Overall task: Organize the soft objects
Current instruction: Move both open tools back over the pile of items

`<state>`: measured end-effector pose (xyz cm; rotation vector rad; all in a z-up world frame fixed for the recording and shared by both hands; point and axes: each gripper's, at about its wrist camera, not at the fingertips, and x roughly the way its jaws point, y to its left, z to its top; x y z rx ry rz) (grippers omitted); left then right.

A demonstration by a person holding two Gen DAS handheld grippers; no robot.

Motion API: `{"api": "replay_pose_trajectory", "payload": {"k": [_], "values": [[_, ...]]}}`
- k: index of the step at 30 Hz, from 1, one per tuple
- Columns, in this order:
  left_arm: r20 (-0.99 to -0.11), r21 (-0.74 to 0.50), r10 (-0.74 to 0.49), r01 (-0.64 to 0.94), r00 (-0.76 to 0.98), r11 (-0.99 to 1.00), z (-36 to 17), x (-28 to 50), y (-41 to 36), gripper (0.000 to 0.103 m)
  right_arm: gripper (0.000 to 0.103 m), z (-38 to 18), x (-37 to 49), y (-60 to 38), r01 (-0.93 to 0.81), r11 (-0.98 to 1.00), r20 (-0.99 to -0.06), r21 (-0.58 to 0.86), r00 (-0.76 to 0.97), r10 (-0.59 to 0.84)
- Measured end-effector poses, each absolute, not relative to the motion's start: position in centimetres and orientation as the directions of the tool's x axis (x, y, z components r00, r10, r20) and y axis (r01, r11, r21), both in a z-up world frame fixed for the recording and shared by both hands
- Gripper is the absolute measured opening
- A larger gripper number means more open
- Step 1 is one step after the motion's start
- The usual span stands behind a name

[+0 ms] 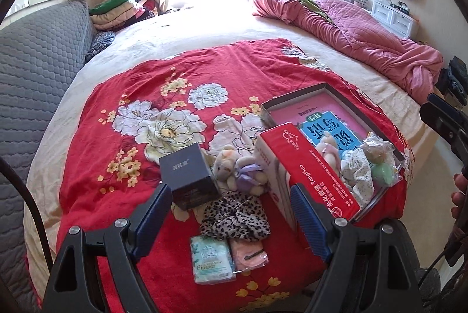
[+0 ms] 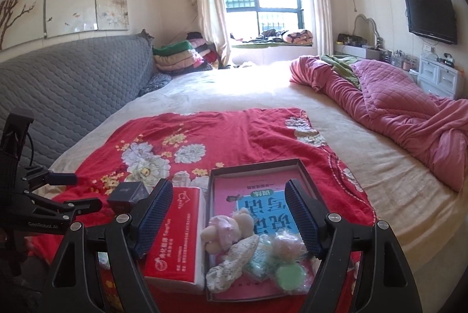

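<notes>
On the bed (image 1: 204,20), a red floral cloth (image 1: 122,120) carries everything. The left gripper (image 1: 231,216) hovers over the near end of it with its fingers (image 1: 152,213) spread wide and holding nothing; between them lie a leopard-print scrunchie (image 1: 234,218), and closer in a mint "Flower" tissue pack (image 1: 210,259) touching a pink item in a clear wrapper (image 1: 248,254). Just beyond the scrunchie sit a small plush bunny (image 1: 225,166) and a lavender plush toy (image 1: 248,178), side by side, with a dark navy box (image 1: 190,175) to their left. To their right stands a red tissue box (image 1: 310,166), touching the shallow cardboard tray (image 2: 254,165). The right gripper (image 2: 228,216) hangs over that tray, fingers (image 2: 301,218) likewise wide apart and empty. Inside the tray, at its near end on a pink and blue booklet (image 2: 248,190), lie a cream and pink plush toy (image 2: 231,228), a white lace scrunchie (image 2: 234,263) and a clear bag with a green round piece (image 2: 289,275).
</notes>
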<state>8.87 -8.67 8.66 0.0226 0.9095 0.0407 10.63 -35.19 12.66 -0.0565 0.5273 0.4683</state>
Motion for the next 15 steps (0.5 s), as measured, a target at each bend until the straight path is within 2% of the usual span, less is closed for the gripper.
{"api": "replay_pose_trajectory", "payload": {"k": [3, 8, 15], "values": [[-0.786, 0.031, 0.053, -0.045, 0.616, 0.998, 8.9, 8.2, -7.6, 0.082, 0.08, 13.0, 10.0, -33.4, -0.482, 0.875, -0.5, 0.043, 0.748, 0.436], [-0.779, 0.034, 0.075, -0.077, 0.623, 0.996, 9.2, 7.1, -6.1, 0.082, 0.08, 12.9, 9.5, -31.1, -0.55, 0.831, -0.507, 0.084, 0.694, 0.51], [-0.784, 0.021, 0.082, -0.106, 0.616, 0.994, 8.9, 5.9, -4.4, 0.082, 0.08, 12.9, 8.6, -28.0, -0.602, 0.798, -0.526, 0.04, 0.666, 0.529]]}}
